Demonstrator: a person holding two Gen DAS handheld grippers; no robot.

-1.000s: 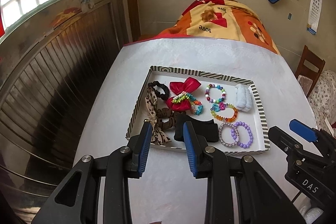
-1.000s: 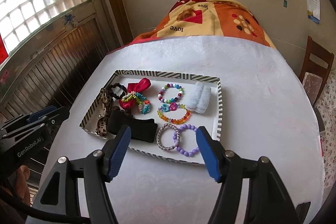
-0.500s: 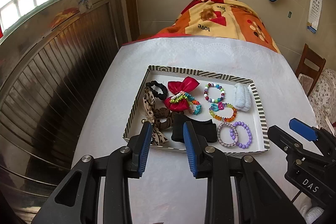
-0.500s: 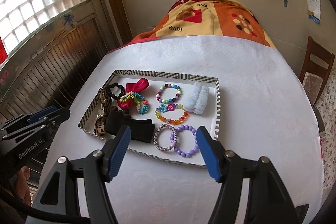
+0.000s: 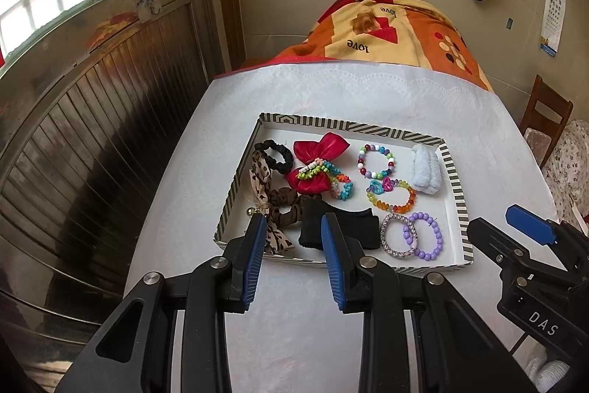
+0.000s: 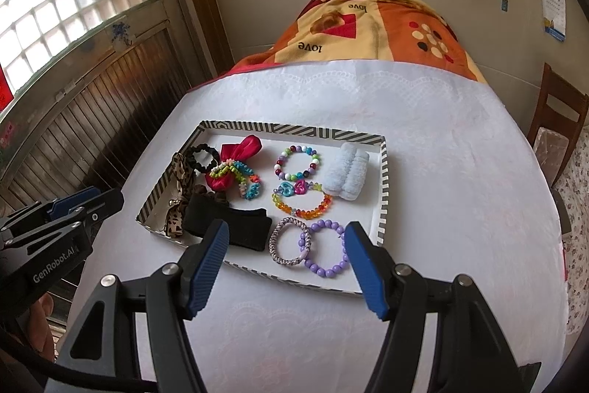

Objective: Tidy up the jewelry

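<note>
A shallow tray with a striped rim (image 5: 349,126) (image 6: 294,127) lies on the white tablecloth. It holds a red bow (image 5: 320,153), a black scrunchie (image 5: 274,155), a leopard ribbon (image 5: 261,179), a black band (image 5: 353,227), a pale blue scrunchie (image 5: 425,170) and several bead bracelets, among them a purple one (image 5: 427,238) (image 6: 327,253). My left gripper (image 5: 292,223) hovers over the tray's near left edge, open by a narrow gap with nothing in it. Over the near right edge my right gripper (image 6: 286,227) stands wide open and empty, above the purple and silver (image 6: 289,242) bracelets.
An orange patterned blanket (image 5: 386,28) covers the table's far end. A dark ribbed metal door (image 5: 92,142) runs along the left side. A wooden chair (image 6: 559,120) stands at the right. White cloth (image 6: 460,190) lies bare to the right of the tray.
</note>
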